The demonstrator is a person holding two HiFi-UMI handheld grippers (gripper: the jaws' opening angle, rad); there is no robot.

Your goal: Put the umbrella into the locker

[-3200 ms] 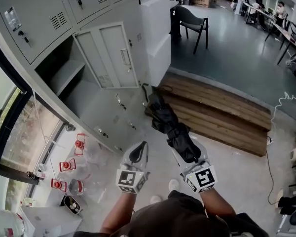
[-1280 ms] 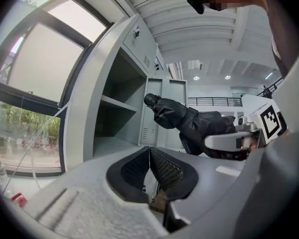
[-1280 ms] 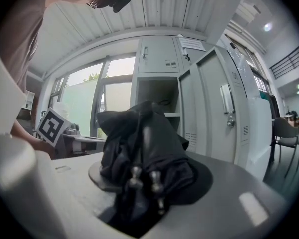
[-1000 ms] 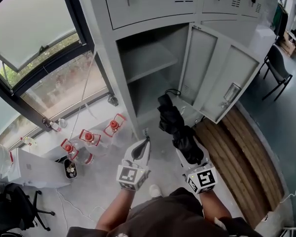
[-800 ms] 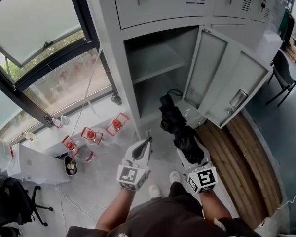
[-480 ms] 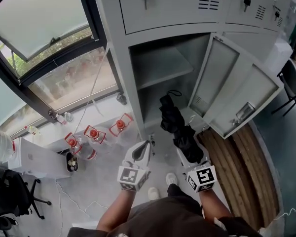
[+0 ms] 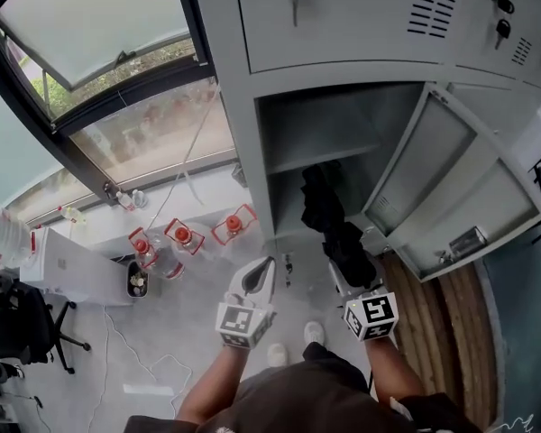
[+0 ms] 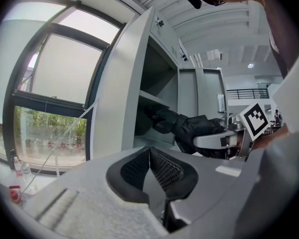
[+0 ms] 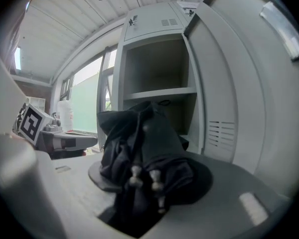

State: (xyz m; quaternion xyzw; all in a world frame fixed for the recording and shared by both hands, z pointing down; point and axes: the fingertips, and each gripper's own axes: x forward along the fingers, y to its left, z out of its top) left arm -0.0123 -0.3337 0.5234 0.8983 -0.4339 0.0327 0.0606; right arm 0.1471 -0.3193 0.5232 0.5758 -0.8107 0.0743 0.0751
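The right gripper [image 9: 144, 183] has its fingers clenched on the folded black umbrella [image 7: 329, 228], whose far end pokes into the open locker [image 7: 239, 106] under its shelf [image 7: 325, 142] (door [image 7: 451, 188] swung out to the right). The left gripper [image 8: 149, 152] hangs beside it, fingers pressed together on nothing. Its cube [image 7: 242, 323] bears a square black-and-white marker.

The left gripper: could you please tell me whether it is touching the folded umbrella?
Apart. The head view shows floor between the left gripper and the umbrella, which the right gripper holds; the left gripper view shows its fingers together, empty.
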